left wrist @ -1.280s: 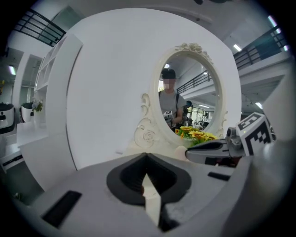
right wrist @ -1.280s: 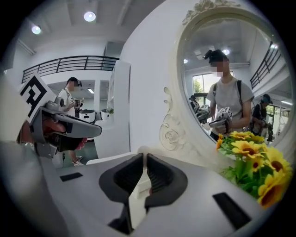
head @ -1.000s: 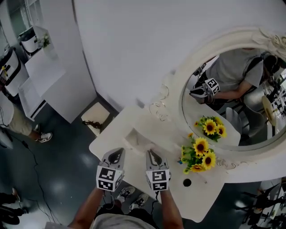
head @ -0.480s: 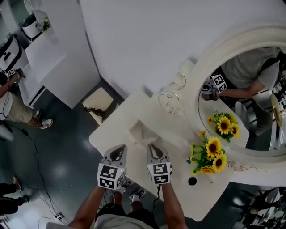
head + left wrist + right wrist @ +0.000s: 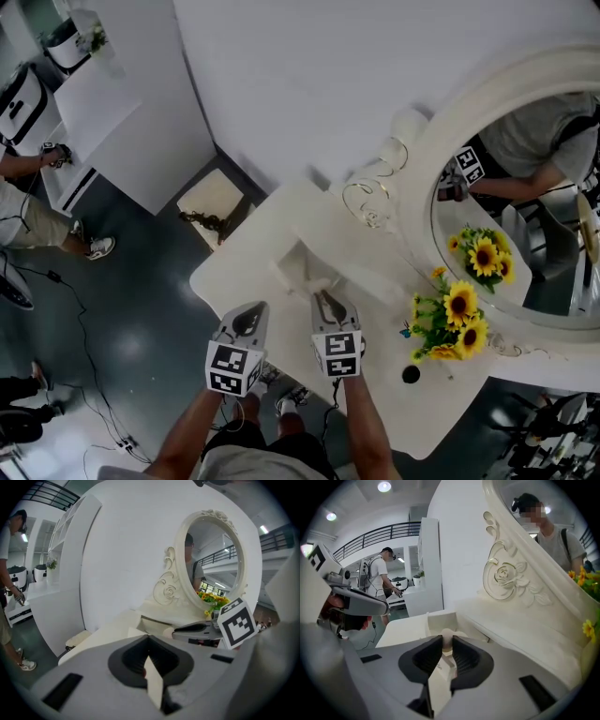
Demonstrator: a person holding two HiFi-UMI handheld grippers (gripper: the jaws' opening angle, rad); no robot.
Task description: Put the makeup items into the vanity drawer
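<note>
The white vanity table [image 5: 234,272] has an open drawer [image 5: 300,264] sunk in its near side. My right gripper [image 5: 324,300] reaches to the drawer's near edge. Its jaws have just been opening and now stand a little apart. A cream, round-ended makeup item [image 5: 446,634] shows in the gap at their tips, over the drawer [image 5: 440,619]. I cannot see the pads pressing on it. In the left gripper view the same item [image 5: 168,633] sits at the right gripper's tip. My left gripper [image 5: 249,317] hangs beside the table's left front edge, shut [image 5: 149,641] with nothing in it.
An oval mirror [image 5: 525,216] in a carved white frame stands at the back right, with sunflowers [image 5: 455,323] before it. A small dark object [image 5: 411,374] lies beside the flowers. Clear glass pieces [image 5: 370,202] stand behind the drawer. A stool [image 5: 214,199] and a person [image 5: 28,216] are on the floor at the left.
Both grippers have sunk toward the table and the right one now reaches the drawer. The right jaws have parted slightly. The view has shifted so the mirror lies further right.
</note>
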